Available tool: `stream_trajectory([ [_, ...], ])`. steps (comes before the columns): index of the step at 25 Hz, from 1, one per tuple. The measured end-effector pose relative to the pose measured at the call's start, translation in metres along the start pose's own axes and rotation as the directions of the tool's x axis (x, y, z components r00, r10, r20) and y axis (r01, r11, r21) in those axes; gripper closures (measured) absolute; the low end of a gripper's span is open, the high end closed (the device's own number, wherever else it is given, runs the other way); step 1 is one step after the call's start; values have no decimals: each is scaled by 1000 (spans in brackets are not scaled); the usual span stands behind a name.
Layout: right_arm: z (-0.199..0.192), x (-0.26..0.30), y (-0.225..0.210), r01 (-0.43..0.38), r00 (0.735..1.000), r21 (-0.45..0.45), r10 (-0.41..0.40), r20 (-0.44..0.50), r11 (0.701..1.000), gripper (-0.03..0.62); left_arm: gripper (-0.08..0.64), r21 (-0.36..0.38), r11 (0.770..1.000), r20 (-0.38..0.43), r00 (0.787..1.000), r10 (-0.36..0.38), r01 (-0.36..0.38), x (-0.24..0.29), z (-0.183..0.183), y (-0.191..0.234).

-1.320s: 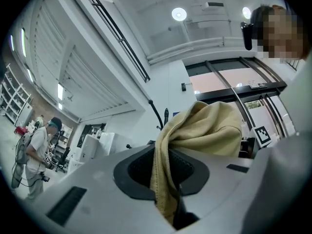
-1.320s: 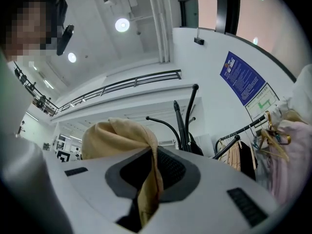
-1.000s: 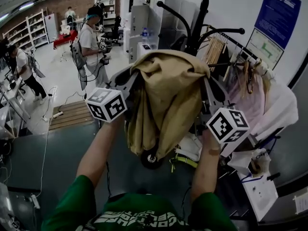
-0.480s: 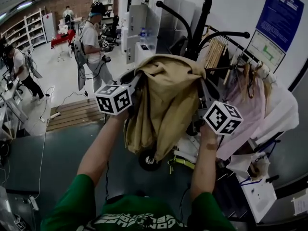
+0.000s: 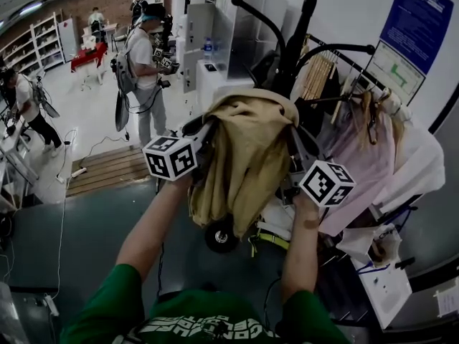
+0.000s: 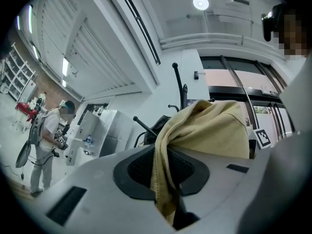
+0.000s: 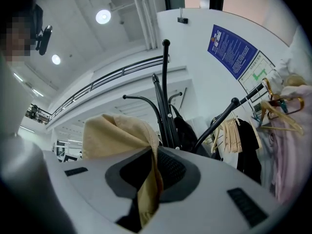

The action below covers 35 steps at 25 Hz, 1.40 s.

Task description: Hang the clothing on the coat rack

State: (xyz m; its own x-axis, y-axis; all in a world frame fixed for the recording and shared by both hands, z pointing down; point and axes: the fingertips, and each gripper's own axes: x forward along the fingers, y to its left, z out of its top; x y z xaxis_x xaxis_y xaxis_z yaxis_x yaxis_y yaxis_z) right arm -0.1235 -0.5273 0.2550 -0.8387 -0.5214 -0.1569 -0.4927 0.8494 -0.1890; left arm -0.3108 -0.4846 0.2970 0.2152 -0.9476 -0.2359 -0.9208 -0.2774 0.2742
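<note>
Over busy workshop floor, holding tan clothing (image 5: 247, 149) pinched tight in left gripper (image 6: 168, 179) and right gripper (image 7: 148, 179), pushed a bit nearer black coat rack (image 5: 297, 31) than before, probably almost ready for a hook.

Black metal coat rack (image 5: 295, 41): lower pole and foot hidden behind the tan cloth garment (image 5: 247, 156).
Tan cloth garment: bunched in front of the rack, its kind unclear.
Left gripper (image 6: 165, 184): jaws' tips buried in the fold they clamp.
Right gripper (image 7: 146, 184): jaws' tips likewise buried.
Blue poster (image 5: 417, 13), right of the rack: print too small, top cut off.
</note>
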Motion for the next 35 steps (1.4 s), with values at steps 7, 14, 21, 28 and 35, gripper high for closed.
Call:
stream_trajectory([
  [7, -20, -8, 8, -40, 999, 33, 41, -13, 999, 551, 512, -33, 999, 2, 1000, -13, 13, -9, -18, -8],
  [14, -36, -15, 22, -70, 997, 56, 71, -15, 996, 551, 512, -64, 998, -10, 1000, -30, 29, -27, -39, -18],
  [21, -48, -22, 33, -69, 998, 89, 70, -8, 994, 551, 512, -80, 995, -41, 997, -70, 67, -41, -62, -36],
  [28, -60, -32, 54, -60, 998, 110, 61, -6, 992, 551, 512, -84, 991, -56, 992, -111, 107, -58, -73, -54],
  [35, -63, -39, 62, -16, 1000, 115, 15, 6, 993, 551, 512, -73, 987, -65, 987, -148, 143, -67, -79, -66],
])
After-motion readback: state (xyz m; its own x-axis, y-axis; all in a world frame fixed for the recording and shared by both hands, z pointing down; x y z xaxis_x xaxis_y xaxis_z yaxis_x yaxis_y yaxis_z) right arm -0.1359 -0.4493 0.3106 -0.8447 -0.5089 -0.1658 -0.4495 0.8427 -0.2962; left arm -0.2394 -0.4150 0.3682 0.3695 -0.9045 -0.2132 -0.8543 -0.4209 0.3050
